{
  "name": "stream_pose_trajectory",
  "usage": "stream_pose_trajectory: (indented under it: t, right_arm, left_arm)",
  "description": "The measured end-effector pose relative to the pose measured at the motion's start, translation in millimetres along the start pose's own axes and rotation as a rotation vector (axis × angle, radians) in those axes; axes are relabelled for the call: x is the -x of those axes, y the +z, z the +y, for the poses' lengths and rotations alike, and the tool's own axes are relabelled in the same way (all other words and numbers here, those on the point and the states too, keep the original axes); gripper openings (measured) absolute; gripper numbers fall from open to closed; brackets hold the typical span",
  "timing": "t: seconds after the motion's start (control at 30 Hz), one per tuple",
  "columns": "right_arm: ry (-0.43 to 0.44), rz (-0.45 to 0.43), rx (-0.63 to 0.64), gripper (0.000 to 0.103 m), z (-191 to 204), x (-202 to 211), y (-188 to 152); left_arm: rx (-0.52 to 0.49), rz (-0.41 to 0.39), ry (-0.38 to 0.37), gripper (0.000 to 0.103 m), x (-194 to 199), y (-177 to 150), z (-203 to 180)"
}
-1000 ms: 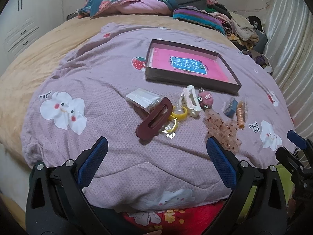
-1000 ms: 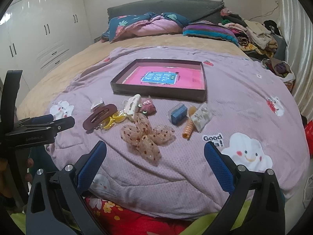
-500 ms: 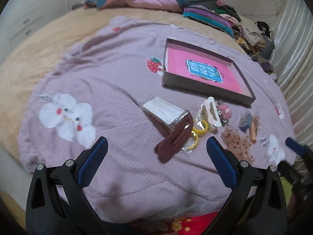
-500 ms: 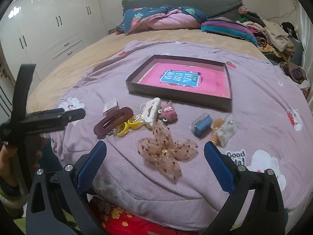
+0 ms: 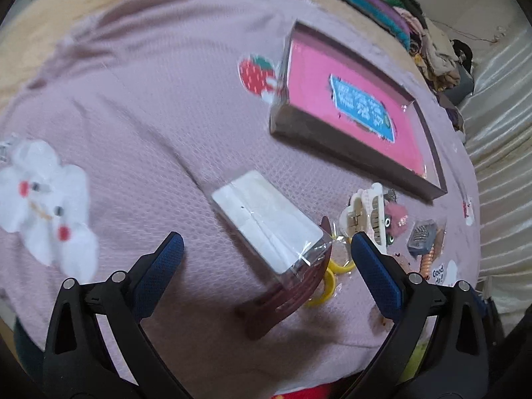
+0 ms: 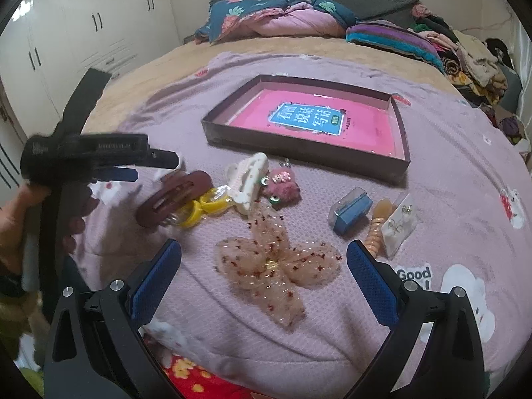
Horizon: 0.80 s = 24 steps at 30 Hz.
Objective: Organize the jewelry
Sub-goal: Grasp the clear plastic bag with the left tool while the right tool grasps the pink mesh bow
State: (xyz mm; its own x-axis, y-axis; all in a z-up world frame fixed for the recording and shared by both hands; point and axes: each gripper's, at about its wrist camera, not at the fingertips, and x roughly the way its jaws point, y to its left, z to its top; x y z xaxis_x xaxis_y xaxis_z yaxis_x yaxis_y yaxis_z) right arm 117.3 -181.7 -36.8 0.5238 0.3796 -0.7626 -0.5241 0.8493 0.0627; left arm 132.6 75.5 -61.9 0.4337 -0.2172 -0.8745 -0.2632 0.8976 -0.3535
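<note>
Bedroom setting: a lilac quilt (image 6: 449, 153) covers the bed and carries the work. Brown tray (image 6: 400, 139) with a pink liner sits mid-bed, nothing loose visible in it. Before its near wall lie a maroon hair clip (image 6: 173, 201), yellow rings (image 6: 202, 207), a cream claw clip (image 6: 247, 179), a pink plush charm (image 6: 282, 188), a blue box (image 6: 352, 211) and a sheer dotted bow (image 6: 276, 266). Left gripper (image 5: 266, 266) hangs spread wide over a clear packet (image 5: 266, 219), apart from it. Right gripper (image 6: 264, 274) stands wide, straddling the bow without contact.
</note>
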Motion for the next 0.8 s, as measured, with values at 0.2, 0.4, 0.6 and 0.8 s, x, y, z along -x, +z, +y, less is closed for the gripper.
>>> stream_pose_trajectory:
  t: [0.2, 0.4, 0.6, 0.8]
  right_arm:
    - [0.014, 0.061, 0.088, 0.099, 4, -28, -4]
    - [-0.001, 0.096, 0.121, 0.099, 2, -51, -4]
    - [-0.005, 0.112, 0.145, 0.095, 0, -64, -3]
    - [0.019, 0.144, 0.164, 0.060, 1, -78, -3]
  left_arm:
    - [0.041, 0.017, -0.010, 0.093, -15, 4, 3]
    - [0.021, 0.004, -0.006, 0.068, -22, 14, 7]
    - [0.001, -0.015, -0.021, 0.046, -14, 17, 19]
    - [-0.015, -0.021, -0.025, 0.044, -5, 18, 24]
